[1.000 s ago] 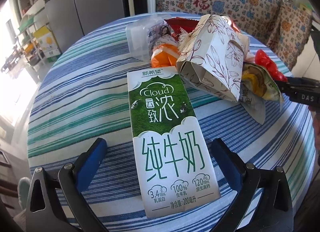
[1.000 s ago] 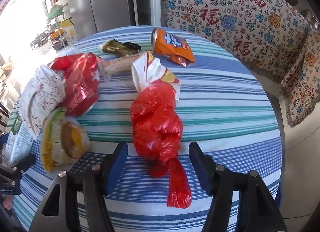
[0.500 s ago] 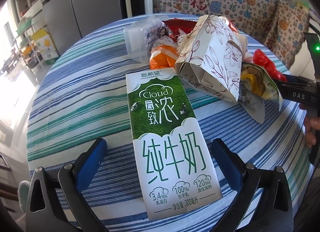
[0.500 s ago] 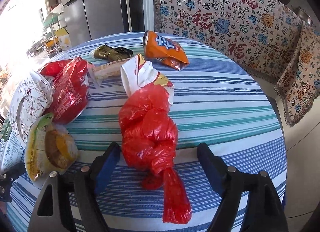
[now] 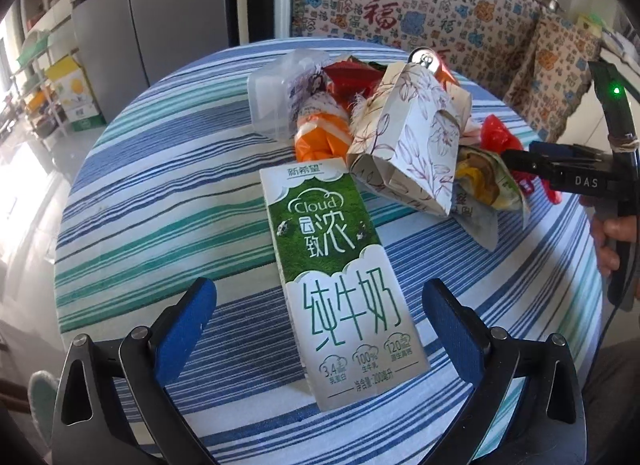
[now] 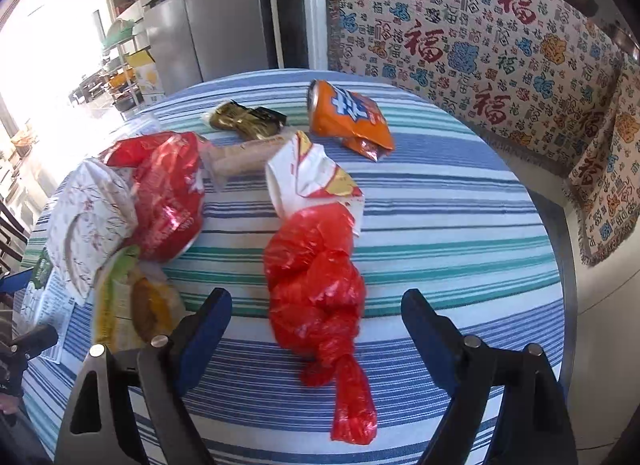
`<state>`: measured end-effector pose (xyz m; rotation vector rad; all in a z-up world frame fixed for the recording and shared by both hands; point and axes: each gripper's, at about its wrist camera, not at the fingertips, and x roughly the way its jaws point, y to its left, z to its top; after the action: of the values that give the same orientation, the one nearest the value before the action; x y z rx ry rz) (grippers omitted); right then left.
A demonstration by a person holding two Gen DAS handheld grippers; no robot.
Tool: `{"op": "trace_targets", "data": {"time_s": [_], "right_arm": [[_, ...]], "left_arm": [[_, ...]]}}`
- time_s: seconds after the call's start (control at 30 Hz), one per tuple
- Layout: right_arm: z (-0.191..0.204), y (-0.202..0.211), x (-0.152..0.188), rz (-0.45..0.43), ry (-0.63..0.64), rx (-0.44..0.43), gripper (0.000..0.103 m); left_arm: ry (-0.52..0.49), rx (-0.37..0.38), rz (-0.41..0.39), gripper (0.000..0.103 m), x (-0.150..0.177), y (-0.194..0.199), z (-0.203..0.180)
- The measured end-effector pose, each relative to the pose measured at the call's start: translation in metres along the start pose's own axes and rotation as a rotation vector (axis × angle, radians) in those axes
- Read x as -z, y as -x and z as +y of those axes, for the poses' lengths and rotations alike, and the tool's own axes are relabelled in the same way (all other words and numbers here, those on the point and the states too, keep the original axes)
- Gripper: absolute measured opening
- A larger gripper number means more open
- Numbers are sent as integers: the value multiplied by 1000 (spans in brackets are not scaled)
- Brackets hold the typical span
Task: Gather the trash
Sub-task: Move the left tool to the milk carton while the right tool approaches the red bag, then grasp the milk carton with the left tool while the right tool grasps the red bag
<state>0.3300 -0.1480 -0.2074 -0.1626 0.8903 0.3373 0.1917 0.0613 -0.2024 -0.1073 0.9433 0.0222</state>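
A green and white milk carton (image 5: 340, 277) lies flat on the striped round table (image 5: 168, 201). My left gripper (image 5: 320, 301) is open, one finger on each side of the carton's near half, not touching it. A twisted red plastic bag (image 6: 316, 289) lies on the table in the right wrist view. My right gripper (image 6: 316, 313) is open and straddles the bag's lower part. Behind the carton a floral paper bag (image 5: 412, 145) rests against other wrappers.
An orange can (image 6: 340, 113), a red foil bag (image 6: 168, 193), a torn white wrapper (image 6: 308, 177), a gold packet (image 6: 244, 121) and a yellow-green snack pack (image 6: 136, 301) lie on the table. A clear plastic box (image 5: 276, 101) sits at the back. A patterned sofa cover (image 6: 480, 37) stands behind.
My right gripper has moved forward over the red bag, so the bag now lies between its fingers. My left gripper has stayed almost still around the carton.
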Motion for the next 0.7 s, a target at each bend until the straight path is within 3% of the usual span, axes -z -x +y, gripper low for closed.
{"op": "trace_targets", "data": {"time_s": [0.03, 0.07, 0.1, 0.13, 0.17, 0.27, 0.5, 0.7], "right_arm": [[3, -1, -2, 4, 7, -4, 87], [5, -5, -2, 26, 13, -8, 76], [5, -10, -2, 54, 15, -2, 66], [5, -13, -1, 72, 13, 3, 41], [3, -12, -1, 67, -1, -5, 42], [-4, 4, 0, 42, -41, -37, 41], [-28, 47, 22, -4, -93, -67, 41], [-70, 83, 47, -38, -189, -72, 41]], "left_arm": [[-5, 6, 6, 100, -2, -1, -1], [-14, 7, 11, 98, -4, -2, -3], [-24, 8, 19, 88, -5, -3, -5], [-31, 14, 31, 72, -6, -4, -7], [-36, 23, 43, 63, -6, -5, -8], [-35, 9, 28, 53, -8, 0, -10], [-6, 17, -13, 52, 9, 32, 3], [8, 89, -84, 52, 12, 67, -12]]}}
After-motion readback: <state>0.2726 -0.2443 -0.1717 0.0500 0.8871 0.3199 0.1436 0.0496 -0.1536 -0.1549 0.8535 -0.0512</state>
